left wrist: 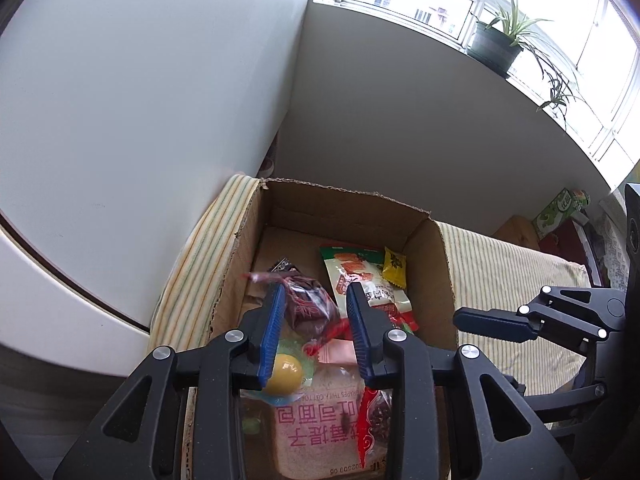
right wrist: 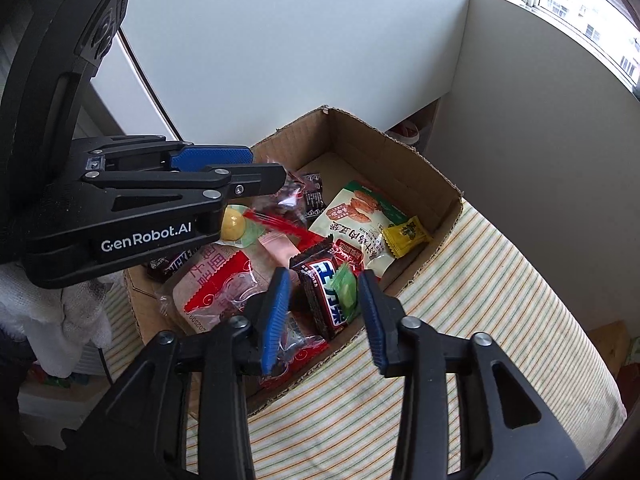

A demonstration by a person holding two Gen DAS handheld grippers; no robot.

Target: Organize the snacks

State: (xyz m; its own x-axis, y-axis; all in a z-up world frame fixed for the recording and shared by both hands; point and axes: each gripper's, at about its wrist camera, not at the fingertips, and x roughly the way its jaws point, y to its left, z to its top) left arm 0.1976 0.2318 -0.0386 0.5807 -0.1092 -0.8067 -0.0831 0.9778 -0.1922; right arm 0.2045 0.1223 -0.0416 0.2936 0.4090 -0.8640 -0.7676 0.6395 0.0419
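Observation:
An open cardboard box (left wrist: 436,256) (right wrist: 400,160) holds several snacks: a bread bag (left wrist: 320,424), a green-and-white meat snack pack (left wrist: 360,276) (right wrist: 360,216), a yellow candy (left wrist: 394,266) (right wrist: 406,234), a yellow jelly cup (left wrist: 282,372) (right wrist: 233,222) and a black chocolate bar (right wrist: 324,292). My left gripper (left wrist: 316,292) (right wrist: 264,172) is open over the box, its jaws on either side of a clear bag of dark red fruit (left wrist: 306,308). My right gripper (right wrist: 324,280) is open above the chocolate bar and empty; it also shows at the right of the left wrist view (left wrist: 460,316).
The box sits on a striped cloth (right wrist: 460,340) (left wrist: 500,264). A white wall (left wrist: 140,100) and a white curved edge (left wrist: 60,300) are to the left. A windowsill with potted plants (left wrist: 504,36) is far right. A green box (left wrist: 560,208) lies beyond the cloth.

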